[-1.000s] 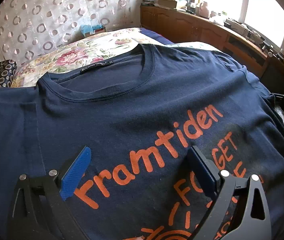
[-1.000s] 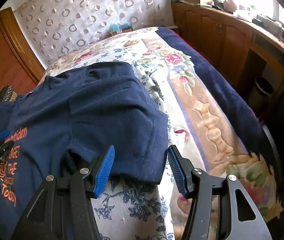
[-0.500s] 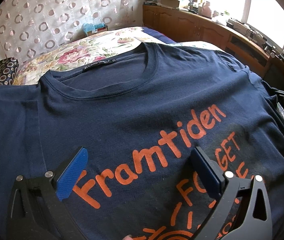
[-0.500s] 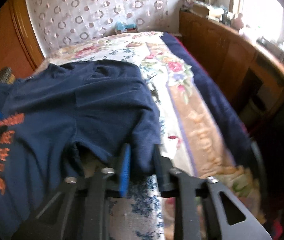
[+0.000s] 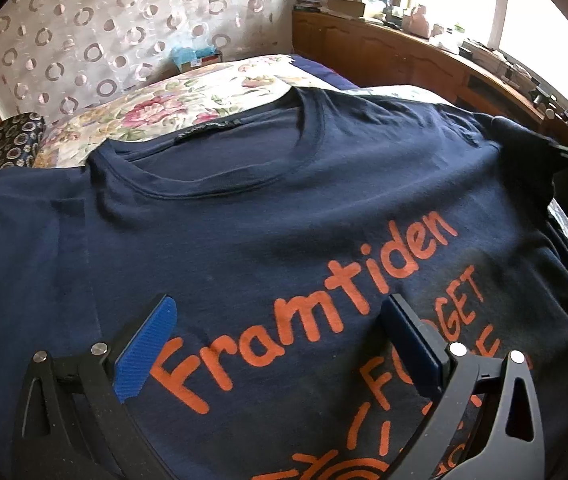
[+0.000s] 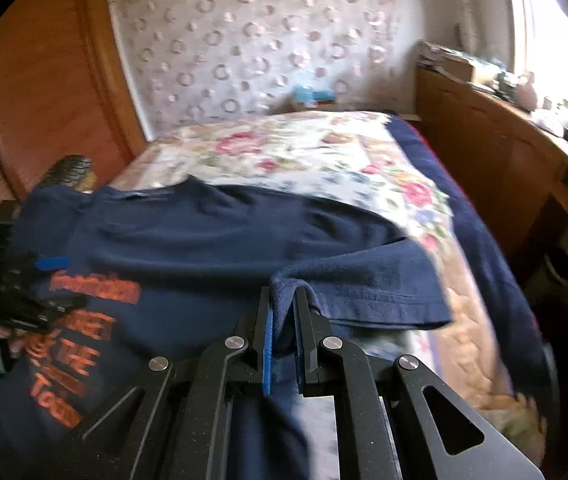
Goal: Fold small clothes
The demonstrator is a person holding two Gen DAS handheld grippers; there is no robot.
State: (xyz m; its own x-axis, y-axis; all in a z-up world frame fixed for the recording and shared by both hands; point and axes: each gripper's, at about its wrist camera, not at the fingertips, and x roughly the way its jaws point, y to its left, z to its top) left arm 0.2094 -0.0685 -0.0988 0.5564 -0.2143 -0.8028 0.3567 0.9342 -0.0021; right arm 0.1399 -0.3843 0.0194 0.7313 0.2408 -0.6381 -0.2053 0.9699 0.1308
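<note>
T-shirt (image 6: 211, 240) lies face-up on the bed (image 6: 324, 148), collar at the far end. Nearest: R gripper (image 6: 282, 308), jaws just closed, pinches the sleeve (image 6: 364, 280), so the fold likely goes leftward over the print. L gripper (image 5: 279, 340) hovers wide apart above the chest, holding nothing.

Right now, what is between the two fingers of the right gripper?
In the right wrist view, the right gripper is shut on the sleeve of the navy T-shirt; only that fabric lies between them.
</note>
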